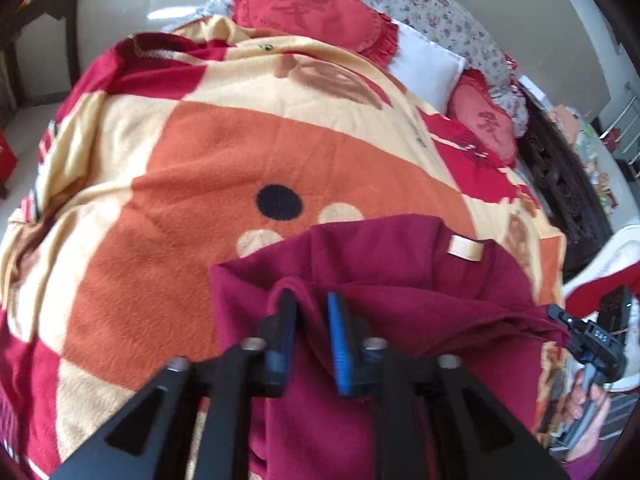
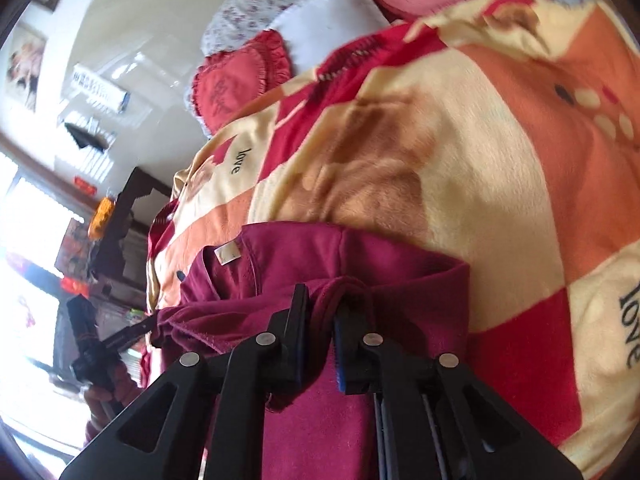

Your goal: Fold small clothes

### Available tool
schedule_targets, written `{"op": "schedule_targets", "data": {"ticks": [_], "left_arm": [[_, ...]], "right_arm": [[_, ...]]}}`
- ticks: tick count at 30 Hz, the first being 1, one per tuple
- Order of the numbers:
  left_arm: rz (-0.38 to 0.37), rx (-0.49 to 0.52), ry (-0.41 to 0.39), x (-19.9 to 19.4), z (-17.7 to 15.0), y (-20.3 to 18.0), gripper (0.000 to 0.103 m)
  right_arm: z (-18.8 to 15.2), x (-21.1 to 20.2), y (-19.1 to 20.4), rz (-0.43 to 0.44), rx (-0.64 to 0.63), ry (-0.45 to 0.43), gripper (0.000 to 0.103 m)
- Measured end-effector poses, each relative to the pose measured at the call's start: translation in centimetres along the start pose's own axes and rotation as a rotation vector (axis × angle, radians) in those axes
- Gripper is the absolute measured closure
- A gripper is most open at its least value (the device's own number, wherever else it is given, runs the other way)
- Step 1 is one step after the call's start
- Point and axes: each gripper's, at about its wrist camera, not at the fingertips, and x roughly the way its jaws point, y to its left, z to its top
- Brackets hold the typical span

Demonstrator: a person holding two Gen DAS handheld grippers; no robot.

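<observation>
Midway through a fold, the maroon top (image 1: 400,280) lies at six o'clock on the blanket (image 1: 200,160); right gripper (image 2: 324,312) pinches its edge, left gripper (image 1: 310,312) stands parted around fabric. Keep edges level, tension even.

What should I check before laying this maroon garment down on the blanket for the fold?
1. Right gripper pinching the maroon garment: ok, fabric bunched between its pads.
2. Left gripper grip: not ok, jaws parted, cloth only draped over one finger.
3. Neck label facing up: ok.
4. Garment spread flat: not ok, it hangs bunched between the grippers.
5. Orange and cream blanket free of clutter where the garment would land: ok.
6. Lower hem position: cannot tell, out of view.
</observation>
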Motion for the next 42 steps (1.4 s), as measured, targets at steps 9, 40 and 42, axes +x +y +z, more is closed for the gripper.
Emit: {"op": "schedule_targets", "data": {"ticks": [9, 40, 42], "left_arm": [[0.036, 0.047, -0.113, -4.4, -0.3, -0.5, 0.015], [0.218, 0.186, -0.044, -2.7, -5.8, -3.8, 0.016], [0.217, 0.202, -0.042, -3.4, -6.7, -3.8, 0.016]], "right_arm": [[-2.8, -6.3, 2.4, -0.047, -0.087, -0.235, 0.097], [-6.8, -1.7, 4.6, -0.196, -0.242, -0.026, 0.087], [-8.1, -2.5, 3.7, -0.195, -0.212, -0.019, 0.087]]}}
